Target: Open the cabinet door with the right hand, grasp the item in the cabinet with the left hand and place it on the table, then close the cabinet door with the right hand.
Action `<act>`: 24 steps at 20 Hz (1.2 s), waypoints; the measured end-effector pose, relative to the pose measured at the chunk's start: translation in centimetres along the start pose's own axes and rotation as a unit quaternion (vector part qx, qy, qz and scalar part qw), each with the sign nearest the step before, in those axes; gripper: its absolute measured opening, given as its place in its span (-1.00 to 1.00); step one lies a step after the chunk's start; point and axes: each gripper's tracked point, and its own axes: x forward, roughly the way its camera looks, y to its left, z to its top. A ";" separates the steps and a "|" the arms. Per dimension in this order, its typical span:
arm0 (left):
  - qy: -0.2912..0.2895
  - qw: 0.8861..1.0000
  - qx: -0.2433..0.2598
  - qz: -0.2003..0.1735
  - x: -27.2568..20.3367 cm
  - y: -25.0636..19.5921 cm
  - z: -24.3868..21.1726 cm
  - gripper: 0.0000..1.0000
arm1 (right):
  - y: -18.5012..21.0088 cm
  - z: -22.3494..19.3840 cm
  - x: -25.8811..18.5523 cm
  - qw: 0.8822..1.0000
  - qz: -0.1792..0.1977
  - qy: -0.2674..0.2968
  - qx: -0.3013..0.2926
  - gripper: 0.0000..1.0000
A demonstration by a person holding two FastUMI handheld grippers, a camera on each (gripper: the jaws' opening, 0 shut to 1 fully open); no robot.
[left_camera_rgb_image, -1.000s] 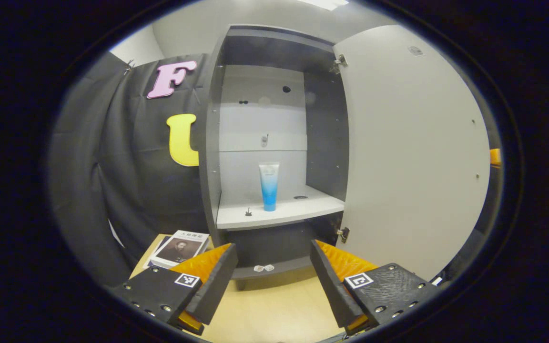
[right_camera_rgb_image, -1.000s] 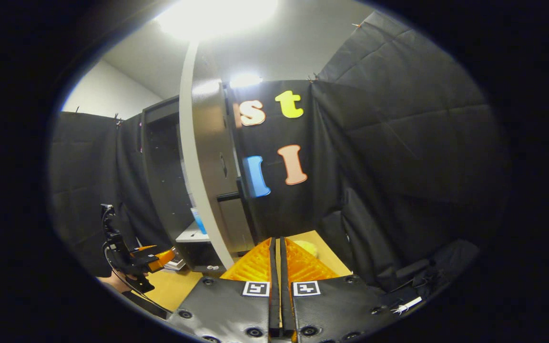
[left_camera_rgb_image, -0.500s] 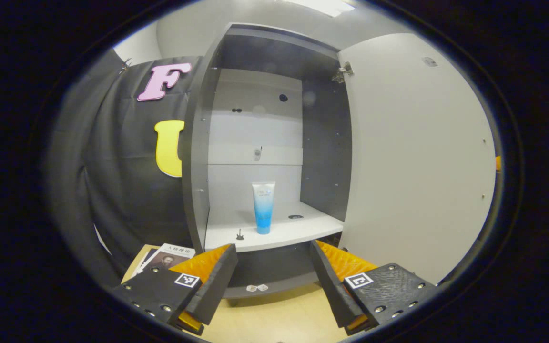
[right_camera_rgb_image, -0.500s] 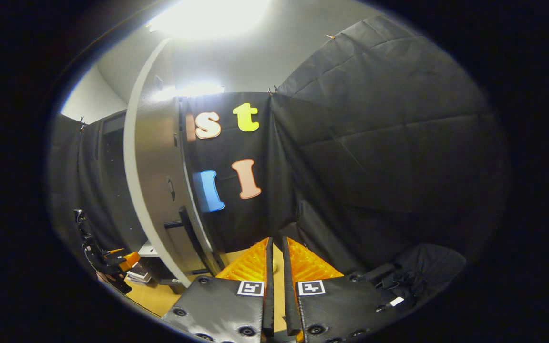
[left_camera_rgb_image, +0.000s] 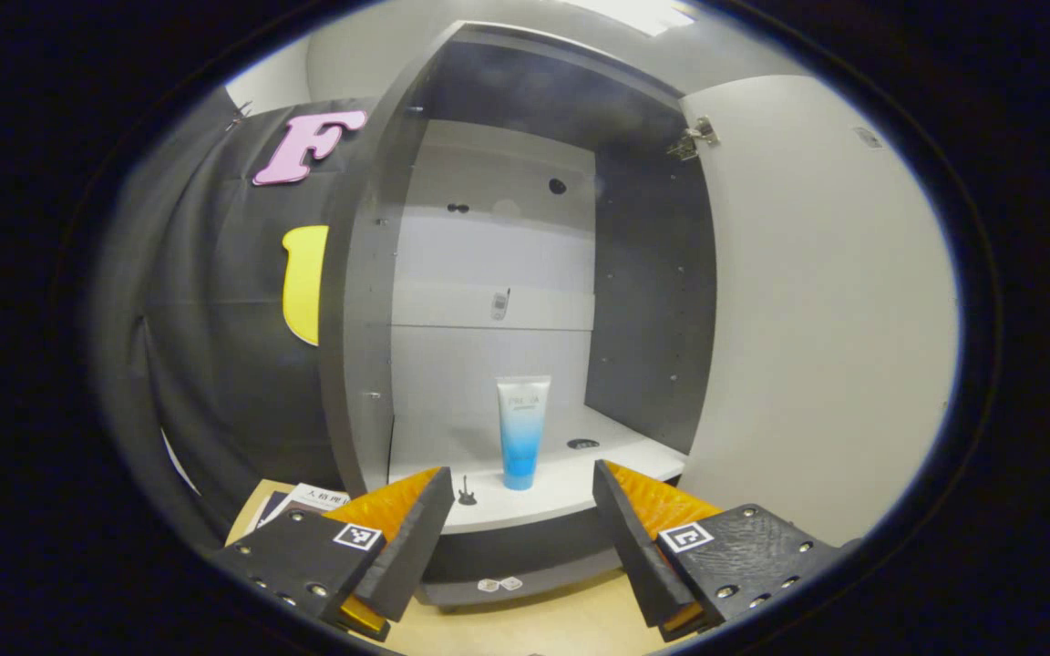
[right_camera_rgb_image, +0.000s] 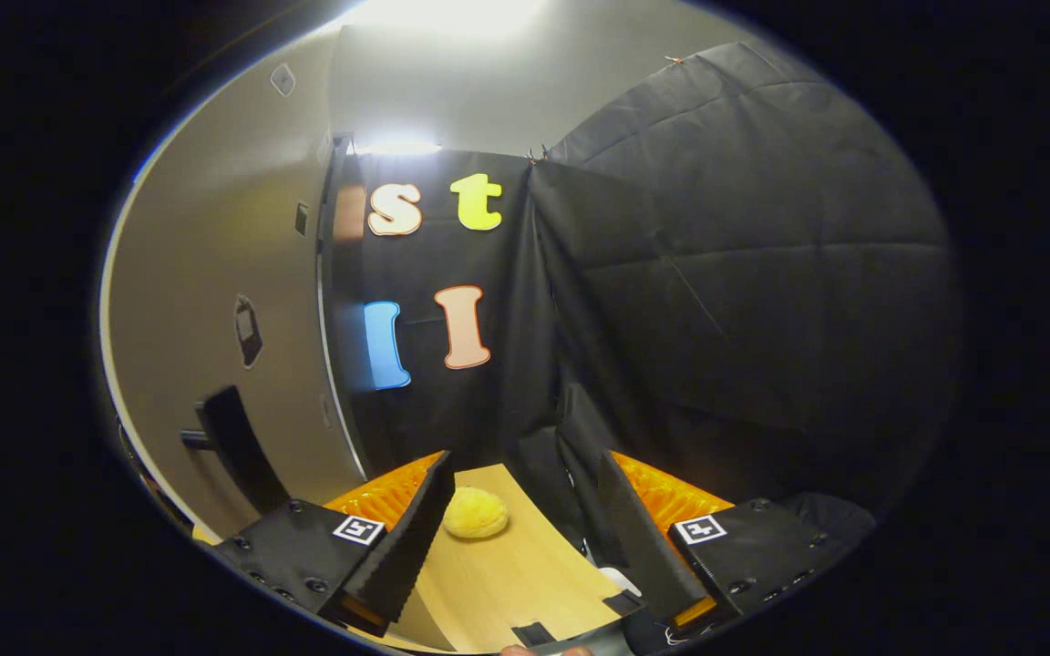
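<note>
Holding our left gripper (left_camera_rgb_image: pixel 518 533) wide open, nothing gripped. Tube (left_camera_rgb_image: pixel 521 431) stands upright at 12 o'clock between the fingers, apart, on the cabinet shelf (left_camera_rgb_image: pixel 571 487). Door (left_camera_rgb_image: pixel 817 301) open at 3 o'clock. Our right gripper (right_camera_rgb_image: pixel 518 533) also open, empty, handle (right_camera_rgb_image: pixel 231 446) at 9 o'clock.

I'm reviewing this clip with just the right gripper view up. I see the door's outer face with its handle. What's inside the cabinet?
Observer: A blue-and-white tube stands upright on the white shelf.
Operator: Is the left gripper on it?
Observer: No. The left gripper is open, in front of the shelf edge, apart from the tube.
Operator: Anything else on that shelf?
Observer: A tiny dark guitar-shaped figure sits left of the tube.
Operator: And on the table on that side?
Observer: A book lies left of the cabinet.
</note>
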 end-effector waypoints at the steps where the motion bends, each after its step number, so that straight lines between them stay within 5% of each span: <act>1: 0.000 1.000 -0.002 -0.001 1.1 0.0 0.2 0.89 | -0.2 0.4 1.0 1.000 -0.007 -0.005 0.005 0.99; 9: 0.017 1.000 0.005 0.009 8.9 0.4 -1.3 0.83 | -2.3 1.3 6.0 0.999 -0.029 -0.018 0.022 0.96; 16: 0.029 0.999 -0.004 -0.019 12.4 -0.7 -2.8 0.85 | -3.9 -0.2 7.9 0.999 -0.049 0.000 0.019 0.96; 18: 0.024 1.000 0.002 -0.006 13.3 -0.2 -2.8 0.77 | -4.2 -0.4 8.1 0.998 -0.051 0.002 0.022 0.96; 19: 0.026 1.000 0.000 -0.013 13.6 -0.5 -2.9 0.34 | -4.3 -0.4 8.0 0.998 -0.051 0.002 0.025 0.96; 24: 0.023 0.999 -0.011 -0.025 13.6 -0.7 -3.0 0.15 | -4.9 -0.7 8.2 0.997 -0.056 0.006 0.044 0.95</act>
